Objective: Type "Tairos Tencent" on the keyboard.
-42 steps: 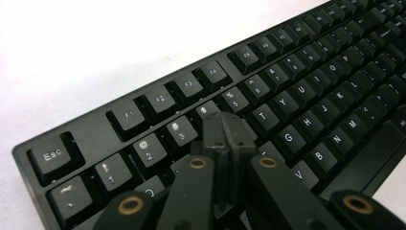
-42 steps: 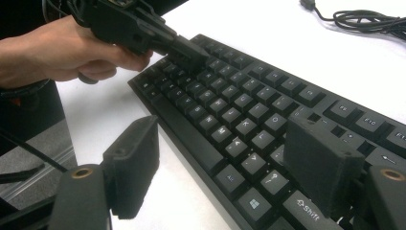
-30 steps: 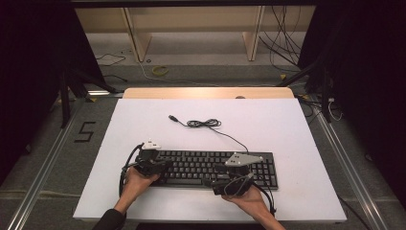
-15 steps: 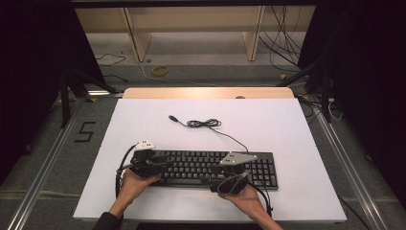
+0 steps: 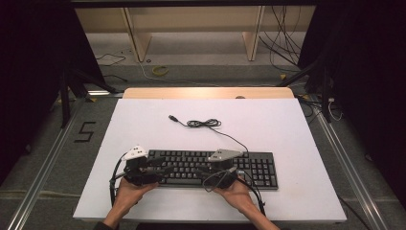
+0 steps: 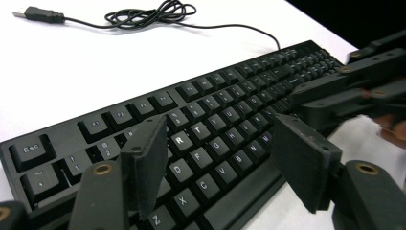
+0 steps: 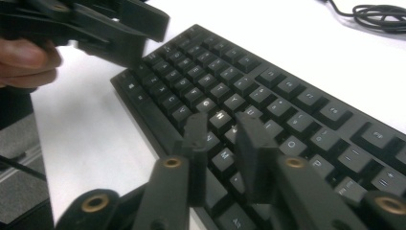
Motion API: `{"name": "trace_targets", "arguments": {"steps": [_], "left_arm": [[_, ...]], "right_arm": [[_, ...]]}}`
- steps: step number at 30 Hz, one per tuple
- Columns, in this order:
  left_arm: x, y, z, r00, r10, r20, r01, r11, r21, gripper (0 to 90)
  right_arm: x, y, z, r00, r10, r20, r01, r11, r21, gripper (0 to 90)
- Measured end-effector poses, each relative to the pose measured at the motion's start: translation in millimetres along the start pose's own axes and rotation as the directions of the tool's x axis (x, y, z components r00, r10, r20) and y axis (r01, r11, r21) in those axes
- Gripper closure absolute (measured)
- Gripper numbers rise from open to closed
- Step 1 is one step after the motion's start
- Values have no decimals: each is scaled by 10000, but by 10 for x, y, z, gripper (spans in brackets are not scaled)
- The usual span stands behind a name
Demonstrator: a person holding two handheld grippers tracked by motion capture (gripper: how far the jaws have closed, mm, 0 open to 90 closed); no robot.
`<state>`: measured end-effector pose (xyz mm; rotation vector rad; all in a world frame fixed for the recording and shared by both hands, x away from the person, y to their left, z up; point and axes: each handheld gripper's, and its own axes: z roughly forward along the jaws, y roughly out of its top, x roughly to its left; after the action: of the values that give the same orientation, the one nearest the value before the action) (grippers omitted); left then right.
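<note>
A black keyboard [image 5: 210,167] lies flat near the front of the white table [image 5: 287,124], its thin cable [image 5: 203,123] coiled behind it and ending in a USB plug [image 5: 171,117]. My left gripper [image 5: 166,168] hovers over the keyboard's left end. Its jaws [image 6: 222,139] have just been opening and stand wide apart above the letter keys [image 6: 215,120], with nothing between them. My right gripper [image 5: 202,169] reaches over the keyboard's middle from the front. Its jaws [image 7: 220,124] have just been closing; only a narrow gap is left, over the keys [image 7: 249,86], and they grip nothing.
The two grippers point toward each other, a short way apart: the right gripper [image 6: 335,91] is ahead of the left jaws, and the left gripper [image 7: 134,33] ahead of the right ones. Wooden shelving [image 5: 191,28] and loose cables [image 5: 287,43] lie beyond the table.
The left jaws went from shut to wide open as that hand drew slightly back to the left. The right jaws narrowed from wide to nearly closed while that hand slid left along the keyboard.
</note>
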<state>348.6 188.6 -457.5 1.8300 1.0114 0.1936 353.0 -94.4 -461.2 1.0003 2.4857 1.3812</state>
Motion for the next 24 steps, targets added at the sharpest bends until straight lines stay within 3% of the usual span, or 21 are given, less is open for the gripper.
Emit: {"name": "trace_targets", "arguments": {"steps": [9,24], "left_arm": [[-20,-84,-90,9999,28,109,-25,9994,-350,337],[-90,-157,-119,9991,412,19,-411,9984,-379,294]], "right_arm": [[19,25,186,9999,-105,111,100,9989,466,900],[92,36,395,9995,-274,143,259,9946,1007,900]]}}
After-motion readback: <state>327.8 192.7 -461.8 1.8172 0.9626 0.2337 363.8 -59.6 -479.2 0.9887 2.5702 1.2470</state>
